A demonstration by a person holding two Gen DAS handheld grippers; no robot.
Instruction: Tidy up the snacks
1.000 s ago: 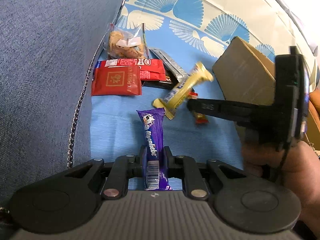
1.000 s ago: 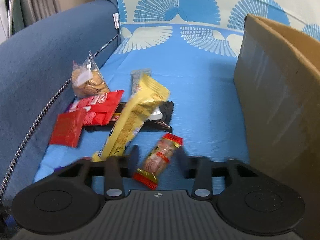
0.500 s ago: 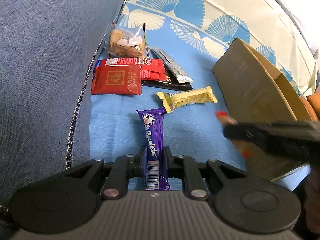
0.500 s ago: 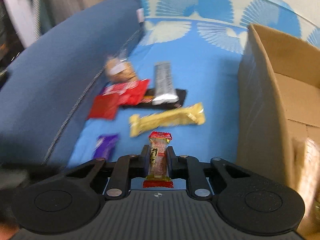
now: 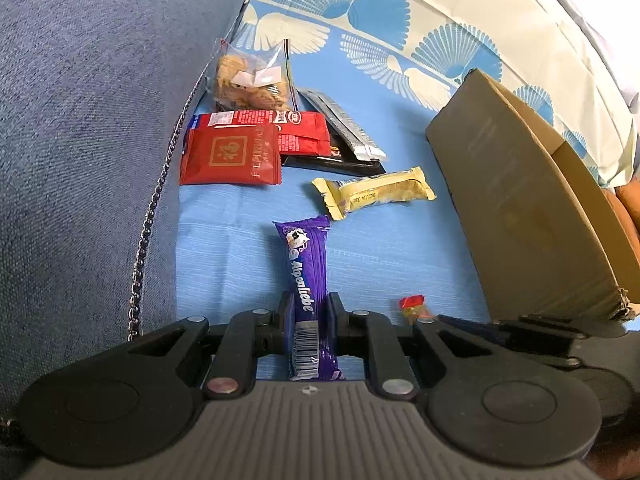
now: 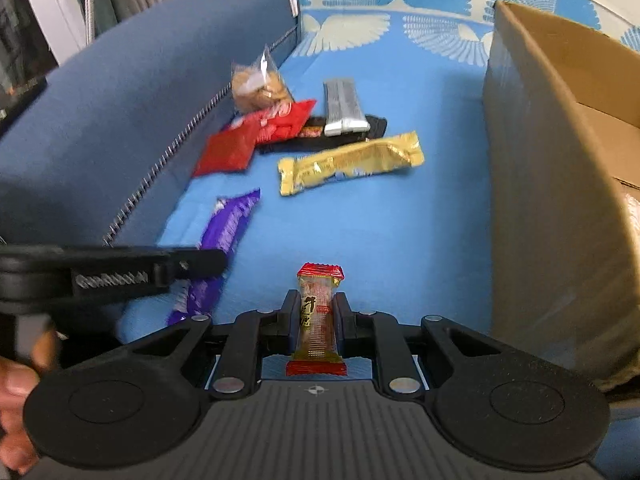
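Note:
My left gripper (image 5: pixel 310 312) is shut on a purple Alpenliebe candy bar (image 5: pixel 306 264), held lengthwise above the blue cloth. My right gripper (image 6: pixel 318 312) is shut on a small red-and-gold candy (image 6: pixel 318 312); that candy's tip also shows in the left wrist view (image 5: pixel 413 307). The left gripper and purple bar show in the right wrist view (image 6: pixel 224 236) at the left. A yellow bar (image 5: pixel 374 194) (image 6: pixel 350 162) lies on the cloth. The open cardboard box (image 5: pixel 532 216) (image 6: pixel 560 184) stands at the right.
Further back lie a red square packet (image 5: pixel 230 156), a red wrapper (image 5: pixel 300 134), a silver stick pack (image 5: pixel 344 126) on a black packet (image 5: pixel 340 164), and a clear cookie bag (image 5: pixel 250 80). A blue sofa cushion (image 5: pixel 80 120) rises on the left.
My right gripper dropped the yellow bar, closed on the small red-and-gold candy, and drew back toward the left gripper's side. The left gripper stayed still with the purple bar.

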